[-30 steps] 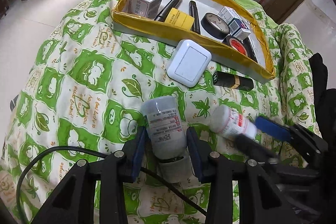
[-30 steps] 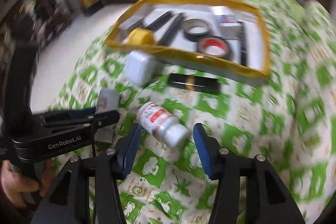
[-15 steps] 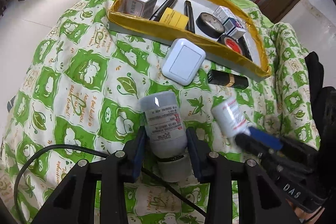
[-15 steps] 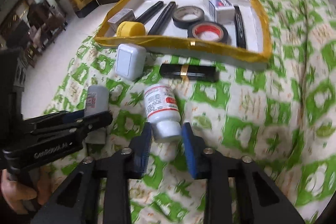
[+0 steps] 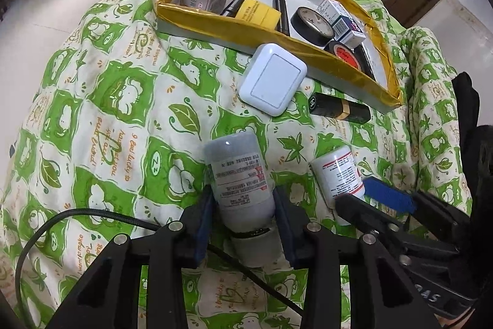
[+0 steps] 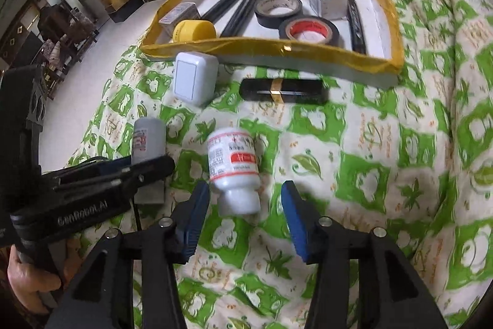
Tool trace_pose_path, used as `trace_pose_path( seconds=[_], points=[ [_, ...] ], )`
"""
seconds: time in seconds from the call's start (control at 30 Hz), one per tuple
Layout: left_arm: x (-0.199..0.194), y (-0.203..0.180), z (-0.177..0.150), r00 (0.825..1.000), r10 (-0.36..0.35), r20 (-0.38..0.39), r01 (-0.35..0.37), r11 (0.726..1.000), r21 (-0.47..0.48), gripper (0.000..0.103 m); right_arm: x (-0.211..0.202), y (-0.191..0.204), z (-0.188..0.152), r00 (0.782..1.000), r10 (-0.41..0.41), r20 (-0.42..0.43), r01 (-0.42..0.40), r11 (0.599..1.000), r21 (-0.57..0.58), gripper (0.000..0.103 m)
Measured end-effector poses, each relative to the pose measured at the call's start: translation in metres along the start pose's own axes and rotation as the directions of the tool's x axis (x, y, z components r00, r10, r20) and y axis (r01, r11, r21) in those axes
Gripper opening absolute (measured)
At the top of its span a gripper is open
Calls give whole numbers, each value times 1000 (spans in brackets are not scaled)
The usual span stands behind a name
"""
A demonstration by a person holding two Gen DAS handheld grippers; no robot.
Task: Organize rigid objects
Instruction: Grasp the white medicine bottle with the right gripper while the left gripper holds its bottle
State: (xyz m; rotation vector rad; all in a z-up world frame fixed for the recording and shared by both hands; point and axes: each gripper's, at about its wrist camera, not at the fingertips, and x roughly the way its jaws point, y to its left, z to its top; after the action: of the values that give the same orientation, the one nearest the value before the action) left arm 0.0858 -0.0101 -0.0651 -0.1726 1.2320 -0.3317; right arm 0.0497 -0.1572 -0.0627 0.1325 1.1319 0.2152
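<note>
A grey bottle (image 5: 237,174) with a printed label sits between the pads of my left gripper (image 5: 243,205), which is shut on it just above the green patterned quilt (image 5: 107,119). To its right lies a white bottle (image 6: 232,159) with a red-and-white label, its cap toward me. My right gripper (image 6: 245,205) straddles that cap. Its jaws are opening and the blue pads stand off the bottle. In the left wrist view the white bottle (image 5: 336,174) lies beside the right gripper's blue pad.
A yellow-rimmed tray (image 6: 308,51) at the back holds small boxes, two black pens, two tape rolls and a yellow item. A white square case (image 6: 194,76) and a black lipstick (image 6: 283,88) lie in front of it. A black cable (image 5: 61,218) crosses the quilt.
My right gripper closed around the white bottle, swinging it cap-first toward me, and has now spread its jaws off it. The left gripper has kept its hold on the grey bottle.
</note>
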Motion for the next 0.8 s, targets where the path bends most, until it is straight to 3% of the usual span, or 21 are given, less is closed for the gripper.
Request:
trace_pose_path(
  seconds=[0.07,0.13,0.47,0.8],
  points=[
    [0,-2,0,1000,5,1,-5,1000,10,39,6,5,2,1000,-21,-1,21,999,-28,47],
    [1,-3,0,1000,9,-4,-9,1000,16,39,10,7,2,1000,-16,-7,16,999,-41,35],
    [6,-12,-2,998,67,-9,-67,996,63,39,-7,-12,-7,999,8,33,-10,999,53,34],
    [-16,-26,-6,990,71,123,-85,989,120,38,-25,-22,-10,995,8,99,-17,995,97,34]
  ],
)
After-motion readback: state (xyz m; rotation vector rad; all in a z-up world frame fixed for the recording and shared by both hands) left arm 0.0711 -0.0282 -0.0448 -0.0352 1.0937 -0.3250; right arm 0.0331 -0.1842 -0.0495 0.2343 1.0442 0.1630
